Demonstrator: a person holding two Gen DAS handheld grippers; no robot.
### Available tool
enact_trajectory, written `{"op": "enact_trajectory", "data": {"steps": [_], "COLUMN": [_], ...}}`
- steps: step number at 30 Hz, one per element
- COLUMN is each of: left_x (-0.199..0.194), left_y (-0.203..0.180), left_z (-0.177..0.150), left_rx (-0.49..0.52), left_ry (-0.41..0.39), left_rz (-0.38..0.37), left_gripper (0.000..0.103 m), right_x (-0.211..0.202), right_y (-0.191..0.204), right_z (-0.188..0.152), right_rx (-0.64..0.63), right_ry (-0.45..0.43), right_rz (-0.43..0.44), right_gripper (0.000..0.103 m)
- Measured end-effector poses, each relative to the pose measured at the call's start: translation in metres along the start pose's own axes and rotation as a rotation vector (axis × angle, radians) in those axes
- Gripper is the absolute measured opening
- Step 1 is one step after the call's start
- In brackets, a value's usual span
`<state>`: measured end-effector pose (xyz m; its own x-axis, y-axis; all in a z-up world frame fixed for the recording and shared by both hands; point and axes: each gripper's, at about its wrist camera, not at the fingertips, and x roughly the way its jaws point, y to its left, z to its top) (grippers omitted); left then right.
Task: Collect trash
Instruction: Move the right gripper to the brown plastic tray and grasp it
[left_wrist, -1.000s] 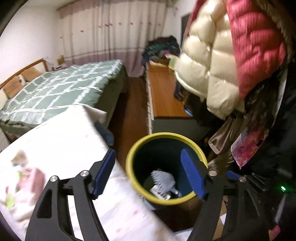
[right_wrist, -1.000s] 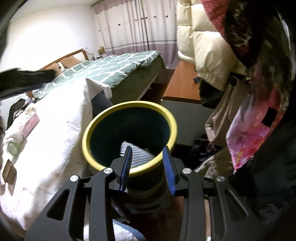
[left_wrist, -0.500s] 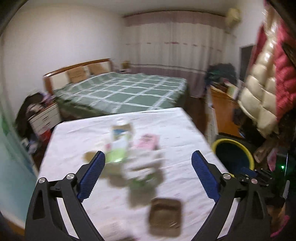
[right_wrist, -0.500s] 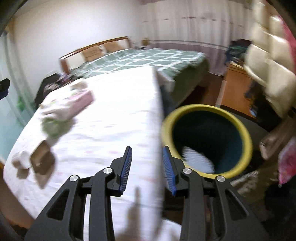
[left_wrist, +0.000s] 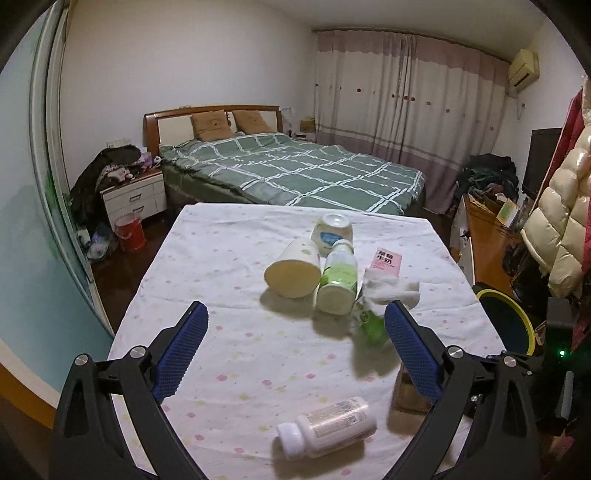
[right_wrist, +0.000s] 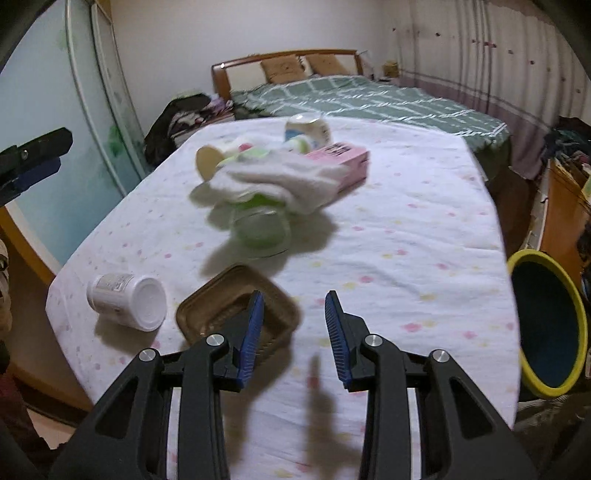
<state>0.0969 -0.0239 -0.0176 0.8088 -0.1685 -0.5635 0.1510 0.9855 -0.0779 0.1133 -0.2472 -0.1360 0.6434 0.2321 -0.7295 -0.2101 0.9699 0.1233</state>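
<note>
Trash lies on a table with a white flowered cloth (left_wrist: 229, 280): a white pill bottle (left_wrist: 327, 427) on its side near the front, a paper cup (left_wrist: 293, 272), a green-labelled bottle (left_wrist: 337, 282), a white cup (left_wrist: 331, 229), a pink carton (left_wrist: 386, 261), a crumpled tissue (left_wrist: 391, 288) and a brown tray (right_wrist: 238, 308). My left gripper (left_wrist: 295, 352) is wide open and empty above the table's near part. My right gripper (right_wrist: 293, 334) is open and empty, just right of the brown tray. The yellow-rimmed bin (right_wrist: 546, 325) stands at the table's right side.
A green checked bed (left_wrist: 295, 173) lies beyond the table. A nightstand with clothes (left_wrist: 133, 192) and a red bucket (left_wrist: 130, 232) stand at the left. A wooden bench (left_wrist: 487, 240) and hanging coats (left_wrist: 565, 221) are at the right.
Both grippers have swung away from the bin and now face the table with the trash. The right gripper's jaws have opened somewhat wider.
</note>
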Motion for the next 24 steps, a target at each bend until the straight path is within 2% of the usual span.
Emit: {"op": "enact_trajectory", "data": {"steps": [9, 12, 13, 24], "left_x": [0.01, 0.012, 0.013, 0.019], "left_y": [0.002, 0.004, 0.003, -0.009], "left_z": [-0.007, -0.007, -0.008, -0.012], "left_rx": [-0.016, -0.016, -0.017, 0.009], "left_ry": [0.016, 0.019, 0.021, 0.035], "left_rz": [-0.009, -0.007, -0.006, -0.019], "left_gripper": [0.095, 0.095, 0.095, 0.095], "right_x": [0.024, 0.027, 0.027, 0.001], "right_y": [0.004, 0.003, 0.003, -0.019], "right_z": [-0.002, -0.003, -0.003, 0.0], "right_rx": [0.021, 0.028, 0.035, 0.091], "right_ry": [0.072, 0.084, 0.086, 0.018], "right_rz": [0.012, 0.021, 0.031, 0.023], "right_gripper": [0.033, 0.015, 0.015, 0.012]}}
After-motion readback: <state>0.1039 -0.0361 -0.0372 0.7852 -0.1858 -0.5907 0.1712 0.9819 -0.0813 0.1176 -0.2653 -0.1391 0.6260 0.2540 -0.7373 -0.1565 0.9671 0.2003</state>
